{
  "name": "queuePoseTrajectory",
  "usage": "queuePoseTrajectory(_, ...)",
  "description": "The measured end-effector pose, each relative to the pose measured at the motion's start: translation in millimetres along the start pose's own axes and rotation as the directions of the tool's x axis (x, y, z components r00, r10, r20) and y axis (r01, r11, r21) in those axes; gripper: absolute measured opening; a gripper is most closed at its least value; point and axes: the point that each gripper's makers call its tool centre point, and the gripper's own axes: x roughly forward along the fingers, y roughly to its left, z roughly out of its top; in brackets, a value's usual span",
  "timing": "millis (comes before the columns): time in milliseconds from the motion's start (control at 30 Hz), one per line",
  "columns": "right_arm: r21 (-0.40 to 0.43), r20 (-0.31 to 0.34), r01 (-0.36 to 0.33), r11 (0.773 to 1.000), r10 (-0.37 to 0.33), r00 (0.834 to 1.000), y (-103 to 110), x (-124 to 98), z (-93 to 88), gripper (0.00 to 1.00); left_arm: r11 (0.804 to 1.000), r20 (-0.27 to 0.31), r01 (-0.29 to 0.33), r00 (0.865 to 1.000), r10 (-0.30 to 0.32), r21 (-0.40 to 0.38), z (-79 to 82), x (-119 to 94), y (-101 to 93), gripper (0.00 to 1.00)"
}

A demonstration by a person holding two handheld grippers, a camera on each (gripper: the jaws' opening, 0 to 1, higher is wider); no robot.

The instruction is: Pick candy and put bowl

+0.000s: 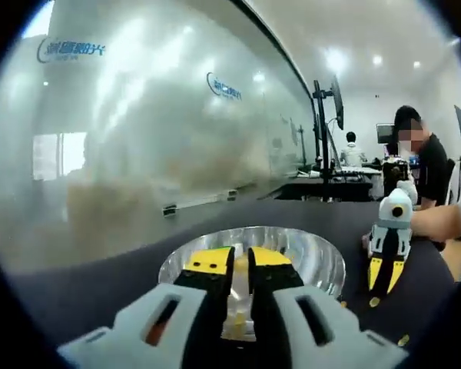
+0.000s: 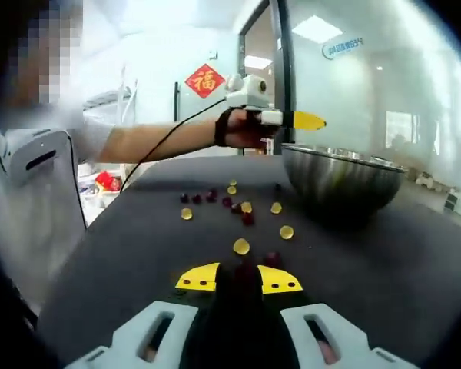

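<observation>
Inside the steel bowl (image 1: 323, 257) little can be made out in the left gripper view: its floor is hidden behind the left gripper (image 1: 240, 265), and a yellowish patch low between the jaws is too blurred to name. The left gripper's jaws are held over the bowl with a narrow gap between them, and whether anything is pinched there cannot be told. In the right gripper view the bowl (image 2: 339, 181) is seen from the side, so its contents are concealed by the wall.

The right gripper (image 2: 239, 278) is closed on a dark red candy (image 2: 245, 270), most of it masked by the yellow tips. Just beyond lie a yellow candy (image 2: 241, 246) and another dark piece (image 2: 273, 258), touching or nearly so. More yellow and dark red candies (image 2: 246, 207) are scattered over the middle of the dark desk (image 2: 123, 254), just beside the bowl's base.

Open desk surface is left toward the near edge on both sides of the right gripper. The bowl stands near the desk's far edge, beside a frosted glass wall (image 1: 138, 131).
</observation>
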Motion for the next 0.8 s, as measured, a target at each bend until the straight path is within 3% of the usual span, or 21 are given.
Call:
queuePoseTrajectory(167, -0.002, 0.000, -0.004, 1.000, 0.004, 1.000, -0.2, 0.8, 0.2, 0.13, 0.999, -0.025, 0.047, 0.999, -0.047, -0.003, -7.3, 15.8, -11.7, 0.17)
queuePoseTrajectory(433, -0.004, 0.000, -0.007, 1.000, 0.007, 1.000, 0.1, 1.4, 0.4, 0.12, 0.999, -0.016, 0.048, 0.999, -0.048, -0.022, -8.5, 15.1, -9.9, 0.17)
queuePoseTrajectory(600, -0.007, 0.000, -0.007, 1.000, 0.007, 1.000, -0.2, 2.9, 0.8, 0.12, 0.997, 0.025, 0.066, 0.998, -0.065, -0.042, 7.1, -10.3, -10.6, 0.17)
queuePoseTrajectory(800, -0.023, 0.002, -0.002, 1.000, 0.002, 1.000, -1.8, 6.0, 1.9, 0.09, 0.996, 0.100, 0.076, 0.992, -0.071, -0.048, 19.9, -68.9, -17.4, 0.17)
